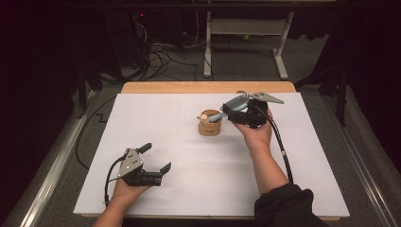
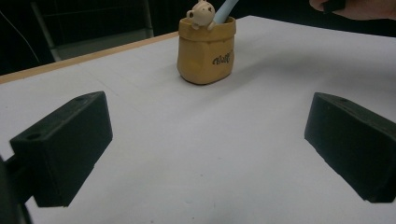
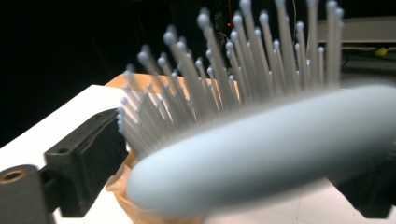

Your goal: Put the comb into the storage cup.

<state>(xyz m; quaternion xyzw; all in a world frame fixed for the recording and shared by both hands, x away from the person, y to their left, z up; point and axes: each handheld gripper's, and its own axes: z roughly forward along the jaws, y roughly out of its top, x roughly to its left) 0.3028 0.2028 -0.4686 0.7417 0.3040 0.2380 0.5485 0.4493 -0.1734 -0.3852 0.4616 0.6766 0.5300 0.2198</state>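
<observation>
Standing spread on both sides of the light blue hairbrush (image 3: 261, 154), the jaws of the right gripper (image 1: 235, 109) do not clearly press on it in the right gripper view; the brush head lies between them, its bristles pointing up. In the high view, right of the centre of the frame, the brush handle already sits inside the small tan pen holder (image 1: 209, 126), which has a little animal figure (image 2: 201, 12) on its rim. I judge the placing as almost done: what is left is to let go fully and draw the hand away. The left gripper (image 1: 152, 163) rests at the lower left of the frame, its jaws wide apart with nothing between them, on the white surface (image 1: 189, 179).
</observation>
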